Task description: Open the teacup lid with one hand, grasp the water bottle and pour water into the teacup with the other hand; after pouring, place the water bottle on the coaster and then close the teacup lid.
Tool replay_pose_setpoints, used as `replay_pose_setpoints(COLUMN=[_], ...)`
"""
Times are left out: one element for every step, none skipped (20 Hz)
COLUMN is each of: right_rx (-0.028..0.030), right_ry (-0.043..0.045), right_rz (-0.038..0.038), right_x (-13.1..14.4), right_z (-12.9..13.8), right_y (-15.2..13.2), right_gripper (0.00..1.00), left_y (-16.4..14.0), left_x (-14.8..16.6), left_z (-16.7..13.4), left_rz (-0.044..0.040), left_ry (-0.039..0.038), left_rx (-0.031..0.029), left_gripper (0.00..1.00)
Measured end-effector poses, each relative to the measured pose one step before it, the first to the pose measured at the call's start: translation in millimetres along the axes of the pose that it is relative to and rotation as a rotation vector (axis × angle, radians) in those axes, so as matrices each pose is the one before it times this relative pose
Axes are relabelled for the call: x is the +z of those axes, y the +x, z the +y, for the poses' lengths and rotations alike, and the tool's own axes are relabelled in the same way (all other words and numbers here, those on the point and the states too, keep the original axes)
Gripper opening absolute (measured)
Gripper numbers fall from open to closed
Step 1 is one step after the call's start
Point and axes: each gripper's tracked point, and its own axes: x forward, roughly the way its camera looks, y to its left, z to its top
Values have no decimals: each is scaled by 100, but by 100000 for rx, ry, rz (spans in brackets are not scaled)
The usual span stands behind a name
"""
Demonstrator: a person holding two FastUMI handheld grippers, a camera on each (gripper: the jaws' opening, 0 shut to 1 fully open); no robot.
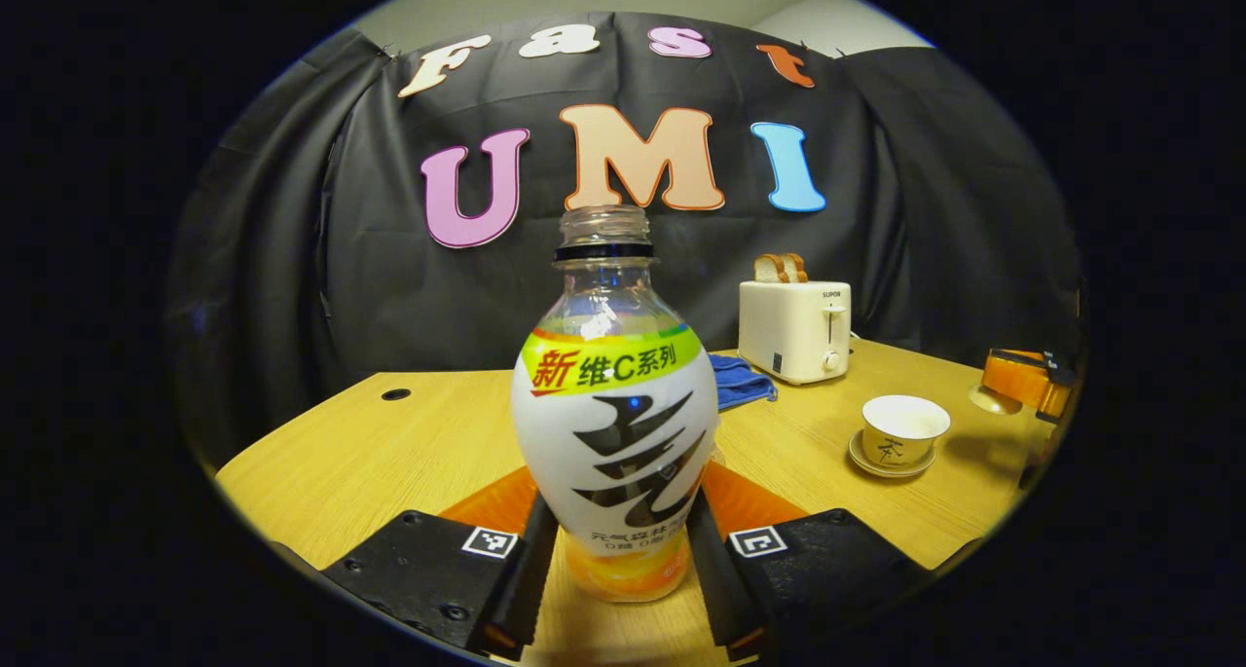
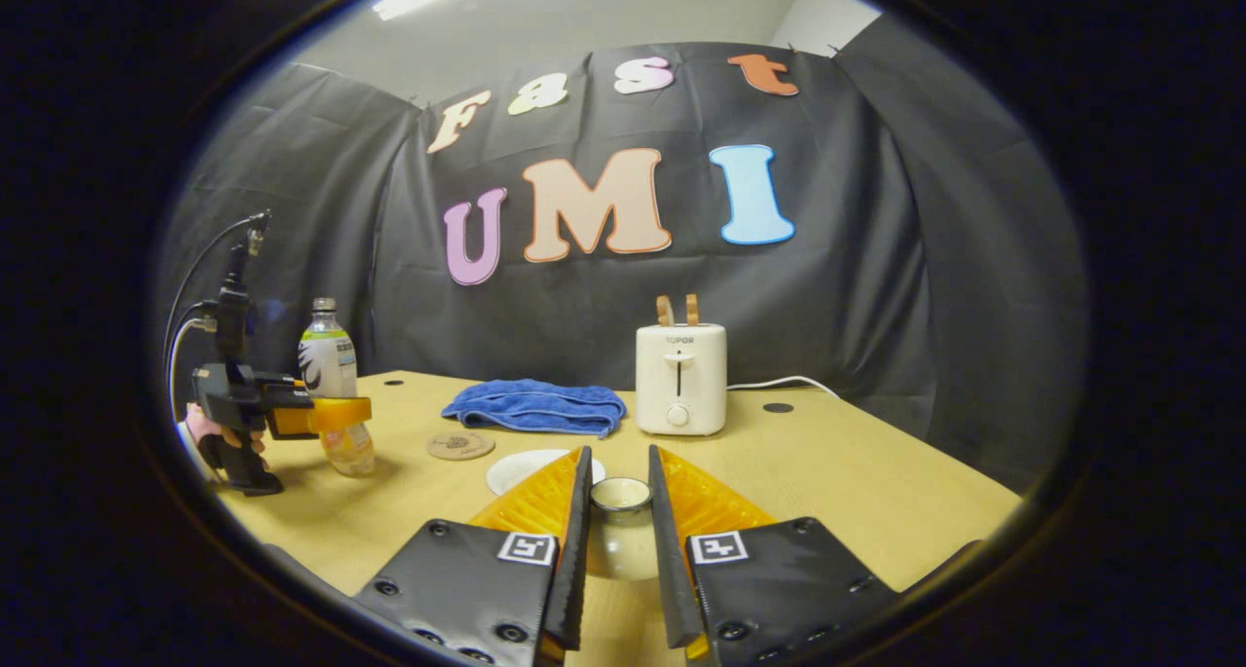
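The left tool (image 1: 623, 550) is clamped on the water bottle (image 1: 615, 424), which stands centre frame in the left gripper view, uncapped, its base low between the fingers. Gripping it low on the body leaves the neck free for a pour. Over at right of that frame sits the teacup (image 1: 903, 431) on its saucer, already uncovered, so the mouth is ready for water.

In the right gripper view the right tool (image 2: 619, 540) is closed around the teacup lid (image 2: 620, 526), bottom centre, holding it clear of the cup; whether it rests on the worktop (image 2: 876, 492) or hangs just above is hard to judge from here.

Left of centre in that view lies the coaster (image 2: 460, 445), beside the blue towel (image 2: 535, 406), waiting for the bottle. Likely next: carry the bottle over and tip.
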Motion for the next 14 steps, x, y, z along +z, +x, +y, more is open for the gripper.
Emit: replay_pose_setpoints(right_rx=[-767, -610, -604, -950, -1238, -1203, -838, -433, -196, -208, -254, -96, 85, 129], right_ry=[19, -30, 1, 12, -37, 2, 19, -38, 6, 4, -25, -3, -10, -1], right_rz=[-18, -66, -33, 12, -51, -33, 14, 71, 22, 29, 11, 13, 21, -8], right_x=[58, 5, 89, -47, 17, -49, 37, 38, 72, -94, 12, 31, -1, -26], right_z=[-351, -295, -350, -474, -483, -439, -374, -233, -106, -223, -173, -108, -6, -44], right_y=[-24, 2, -39, -29, -13, -10, 8, -52, -55, 68, 24, -4, 37, 40], right_gripper=[36, 36, 36, 36, 36, 36, 36, 36, 36, 36, 36, 36, 36, 36], left_y=[28, 8, 148, 207, 202, 225, 314, 355, 285, 467, 490, 429, 317, 293], left_x=[17, 118, 126, 671, 1017, 1018, 880, 1038, 817, 640, 296, 170, 69, 130], left_z=[3, -82, -389, -257, -75, -63, -22, -44, -114, -37, -12, -206, -319, -297], left_rz=[255, 641, 785, -555, -1399, -1110, -936, -813, -724, -560, 252, 669, 690, 123], left_ry=[1541, 1909, 2716, 3444, 3671, 4298, 5519, 6212, 6784, 7273, 7575, 7606, 8008, 7960], left_rx=[-12, -155, -16, 621, 674, 683, 607, 794, 739, 731, 470, 60, -367, 26], left_gripper=[59, 57, 57, 56, 56, 56, 56, 56, 56, 56, 56, 56, 56, 56])
